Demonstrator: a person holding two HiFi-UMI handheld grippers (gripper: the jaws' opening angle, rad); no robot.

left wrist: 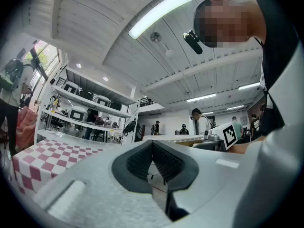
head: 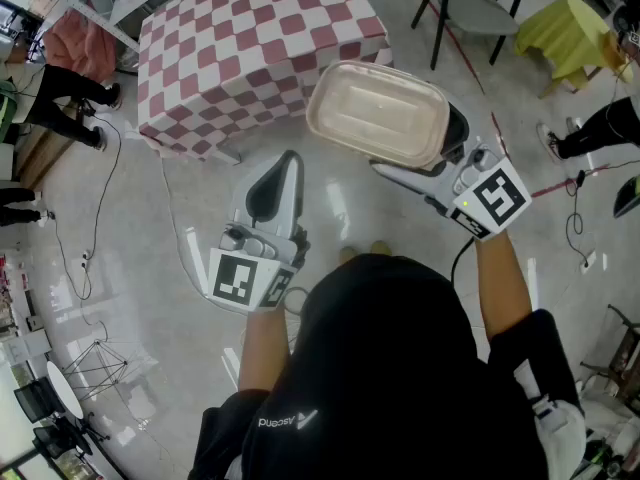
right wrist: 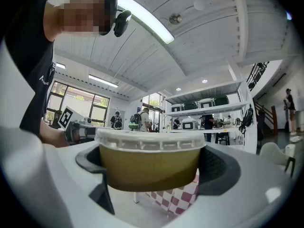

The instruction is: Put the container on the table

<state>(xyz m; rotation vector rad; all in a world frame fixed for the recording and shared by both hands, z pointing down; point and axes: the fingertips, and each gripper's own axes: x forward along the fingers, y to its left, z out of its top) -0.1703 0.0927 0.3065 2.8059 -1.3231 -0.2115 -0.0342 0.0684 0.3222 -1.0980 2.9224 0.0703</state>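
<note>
Container [head: 378, 113] sits in the grip of the right gripper [head: 430, 153], off the table [head: 250, 38] and up in the air above the pale floor [head: 150, 268]. It is a shallow beige tub with rounded corners and a whitish lid. In the head view its far edge overlaps the near edge of the red-and-white checked cloth that covers the table. The right gripper view shows the jaws spread wide, with the dark pads pressed against the two sides of the container [right wrist: 149, 158] just under the lid's rim. The tub fills the whole gap of the right gripper [right wrist: 151, 163], and a strip of the checked table [right wrist: 175, 201] shows below and beyond it.

The left gripper [head: 285, 168] is lower in the head view, to the left of the container and apart from it, pointing toward the table. In the left gripper view its ribbed pads meet at the tip with nothing between them, so the left gripper [left wrist: 152, 151] is closed and empty. The checked table [left wrist: 42, 160] lies off to the left there.

A dark chair [head: 475, 8] and a yellow-covered seat [head: 565, 28] stand past the table on the right
</note>
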